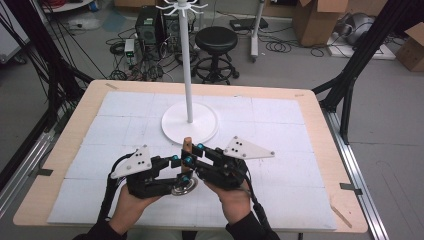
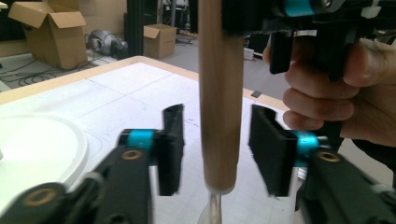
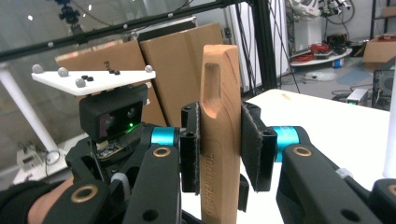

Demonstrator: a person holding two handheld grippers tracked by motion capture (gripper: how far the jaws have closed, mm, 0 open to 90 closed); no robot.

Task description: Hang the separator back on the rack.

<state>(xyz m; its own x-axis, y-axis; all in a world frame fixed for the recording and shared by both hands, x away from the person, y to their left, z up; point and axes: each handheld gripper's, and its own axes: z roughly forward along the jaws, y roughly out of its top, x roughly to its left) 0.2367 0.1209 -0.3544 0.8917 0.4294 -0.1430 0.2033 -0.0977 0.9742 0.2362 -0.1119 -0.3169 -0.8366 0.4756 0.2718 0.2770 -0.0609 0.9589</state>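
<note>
Right tool (image 3: 218, 149) clamped on wooden handle (image 3: 219, 140); left tool (image 2: 217, 149) wide around it, jaws not touching.

Utensil upright over tabletop (image 1: 280, 195), metal end (image 1: 184, 186) low (shape unclear); handle stiff, light, grippy; bottom-heavy probably; grip mid-handle.

White stand (image 1: 189, 122) just beyond; sides open

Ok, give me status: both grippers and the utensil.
Right gripper shut on wooden handle. Left gripper open around handle, not touching. Metal end near table. White stand beyond.
</note>
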